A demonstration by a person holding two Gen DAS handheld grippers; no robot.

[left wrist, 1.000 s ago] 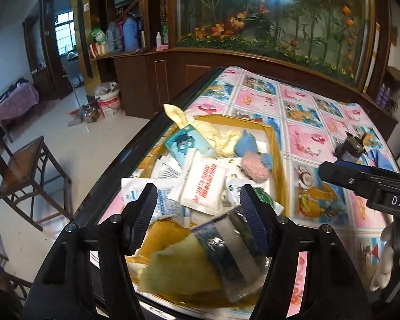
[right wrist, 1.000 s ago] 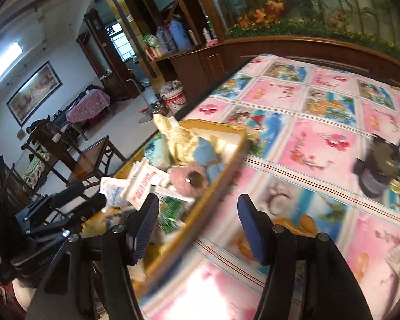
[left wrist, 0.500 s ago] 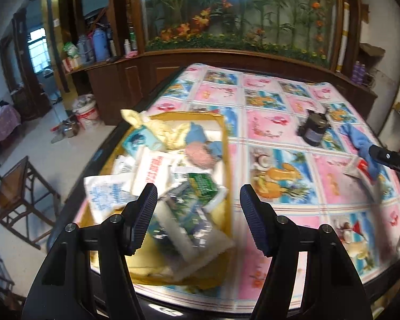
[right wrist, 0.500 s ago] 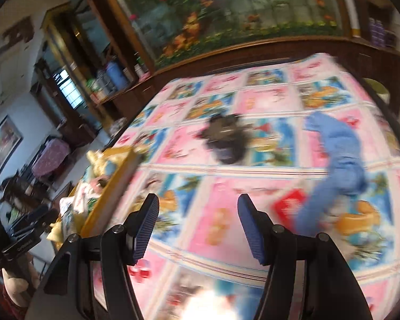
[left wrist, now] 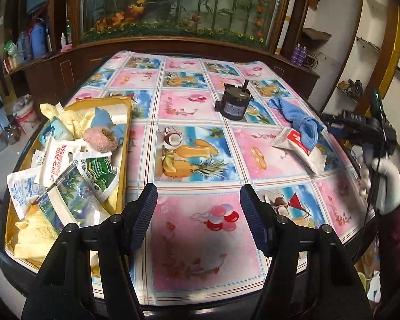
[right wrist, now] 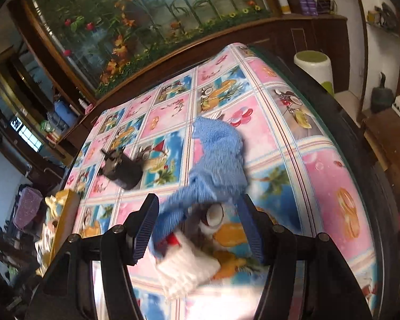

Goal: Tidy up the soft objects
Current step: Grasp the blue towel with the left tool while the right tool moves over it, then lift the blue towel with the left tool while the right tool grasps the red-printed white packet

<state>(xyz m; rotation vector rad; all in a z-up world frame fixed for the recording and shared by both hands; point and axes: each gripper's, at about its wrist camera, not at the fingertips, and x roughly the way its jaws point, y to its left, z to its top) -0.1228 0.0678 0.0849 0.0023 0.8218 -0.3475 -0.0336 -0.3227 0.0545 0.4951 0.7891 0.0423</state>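
R gripper (right wrist: 197,222) hangs w/ jaws wide, empty, over blue cloth (right wrist: 216,160) draped on white packet (right wrist: 189,264), far right of table, lined up to grab. L gripper (left wrist: 198,213) wide, empty, near yellow tray (left wrist: 125,144).

Blue towel (left wrist: 304,122), white-and-red packet (left wrist: 300,145), yellow tray (left wrist: 126,122), pink-and-blue fruit-print tablecloth (left wrist: 200,122), black motor (left wrist: 233,105)

- You are wearing a white glove (left wrist: 388,184) and a dark red sleeve (left wrist: 397,242).
- Your left gripper (left wrist: 198,222) is showing black arms, round silver screws and dark blue ribbed pads (left wrist: 144,213).
- Your right gripper (right wrist: 197,228) is looking the same.
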